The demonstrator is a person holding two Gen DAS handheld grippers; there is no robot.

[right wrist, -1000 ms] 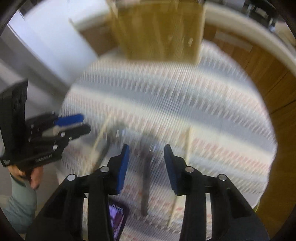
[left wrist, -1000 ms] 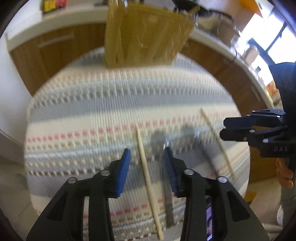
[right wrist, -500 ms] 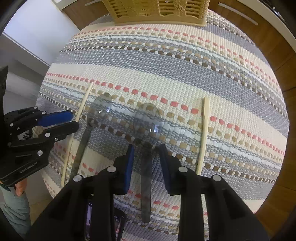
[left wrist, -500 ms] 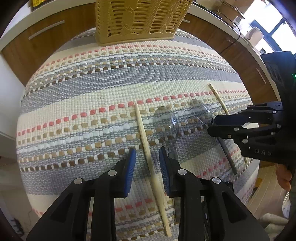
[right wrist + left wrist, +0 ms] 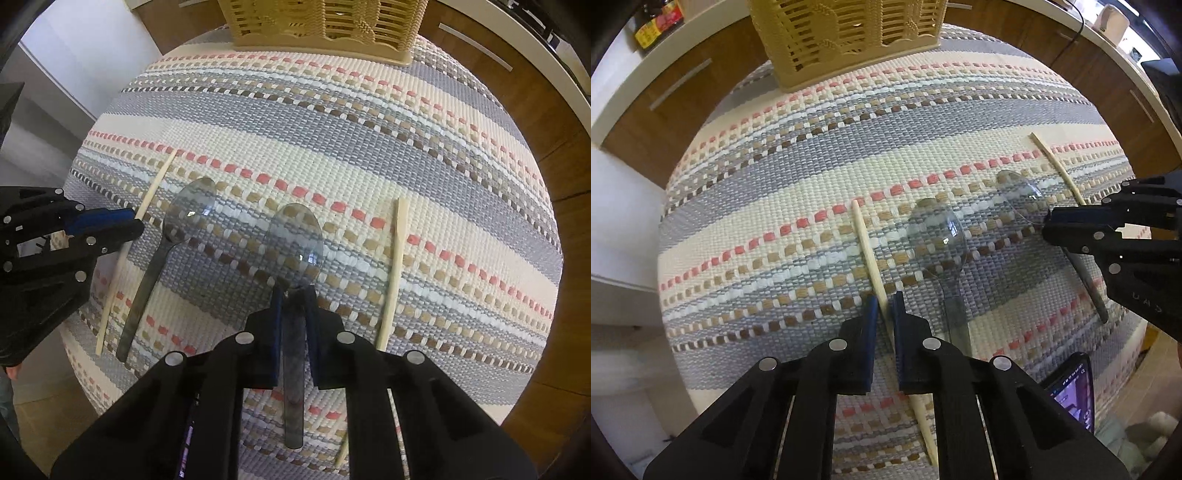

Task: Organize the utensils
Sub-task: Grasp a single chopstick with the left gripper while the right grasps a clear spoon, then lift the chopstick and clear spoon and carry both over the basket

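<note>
Since half a second ago both claws have narrowed from partly open to pinching: the left gripper (image 5: 882, 314) now clamps its blue pads onto a pale wooden chopstick (image 5: 866, 251), and the right gripper (image 5: 293, 306) now clamps the neck of a clear smoky plastic spoon (image 5: 295, 236). Both utensils lie flat on the woven mat (image 5: 812, 155), a coarse ribbed cloth in cream, grey, pink and tan bands. The held chopstick is a thin straight stick, its long axis running away from the left gripper toward the slatted beige plastic basket (image 5: 849, 33) at the mat's far edge. The held spoon has an oval translucent bowl pointing toward the basket, its flat handle running back between the fingers. A second clear spoon (image 5: 184, 218) lies to its left, bowl also far, and a second chopstick (image 5: 397, 258) lies to its right, roughly parallel.
</note>
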